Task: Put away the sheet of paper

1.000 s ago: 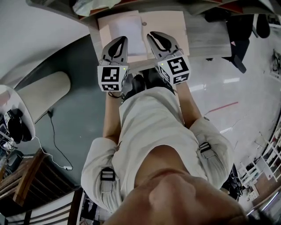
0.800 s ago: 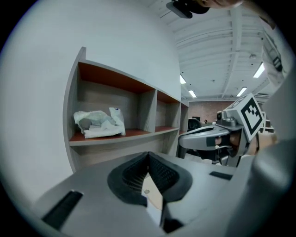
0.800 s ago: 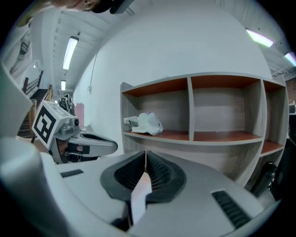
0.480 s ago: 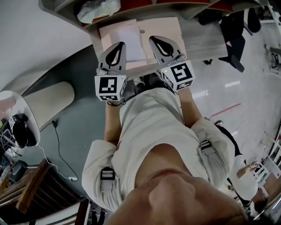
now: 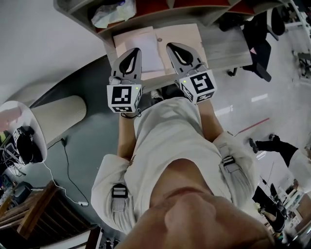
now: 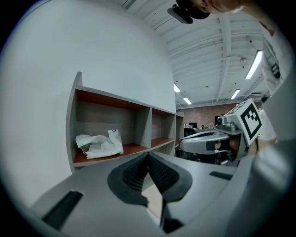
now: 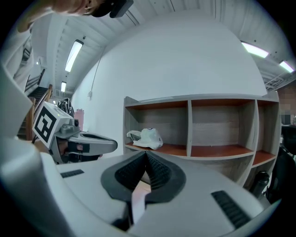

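A white sheet of paper (image 5: 148, 48) lies flat on a beige board (image 5: 188, 33) on the grey table (image 5: 228, 44), just below the shelf unit. My left gripper (image 5: 131, 54) hangs over the sheet's near left corner. Its jaws are shut with nothing between them, as the left gripper view (image 6: 148, 156) also shows. My right gripper (image 5: 176, 49) is over the board to the right of the sheet, shut and empty, its tips (image 7: 146, 156) pointing at the shelf unit. Each gripper view shows the other gripper beside it.
The wooden shelf unit (image 7: 199, 134) stands at the table's back. A crumpled white plastic bag (image 5: 114, 10) lies in its left compartment. A dark chair (image 5: 255, 34) stands to the right of the table. A person (image 5: 274, 146) walks on the floor at right.
Both grippers stay over the table's near edge and have edged slightly toward the shelf. A walking person has come into view at the right.
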{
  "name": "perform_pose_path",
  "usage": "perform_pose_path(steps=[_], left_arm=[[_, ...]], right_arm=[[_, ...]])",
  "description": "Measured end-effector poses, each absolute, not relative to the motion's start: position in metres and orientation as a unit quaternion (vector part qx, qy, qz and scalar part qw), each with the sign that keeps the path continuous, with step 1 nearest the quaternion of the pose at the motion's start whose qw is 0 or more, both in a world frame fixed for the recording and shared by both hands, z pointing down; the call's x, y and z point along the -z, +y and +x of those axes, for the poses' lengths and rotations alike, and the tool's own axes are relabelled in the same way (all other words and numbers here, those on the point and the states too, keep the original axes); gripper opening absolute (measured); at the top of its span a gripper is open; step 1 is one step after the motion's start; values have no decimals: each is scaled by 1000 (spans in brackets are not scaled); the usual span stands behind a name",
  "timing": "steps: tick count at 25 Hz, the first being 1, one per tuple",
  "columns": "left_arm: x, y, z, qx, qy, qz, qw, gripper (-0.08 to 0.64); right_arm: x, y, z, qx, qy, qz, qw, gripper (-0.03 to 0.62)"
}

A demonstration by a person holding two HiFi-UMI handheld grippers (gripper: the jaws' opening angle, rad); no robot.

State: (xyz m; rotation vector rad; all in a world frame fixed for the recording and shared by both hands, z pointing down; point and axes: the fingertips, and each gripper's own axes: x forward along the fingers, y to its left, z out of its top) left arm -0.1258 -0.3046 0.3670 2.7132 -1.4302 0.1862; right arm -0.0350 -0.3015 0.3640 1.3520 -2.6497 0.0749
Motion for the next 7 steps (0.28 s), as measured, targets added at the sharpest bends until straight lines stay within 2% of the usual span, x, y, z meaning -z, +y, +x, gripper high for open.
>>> perform_pose_path(steps=[7], left_arm=[[-367, -308, -122, -61, -464, 883, 33, 21]], right_arm=[[-363, -306, -34, -25, -887, 453, 81, 20]])
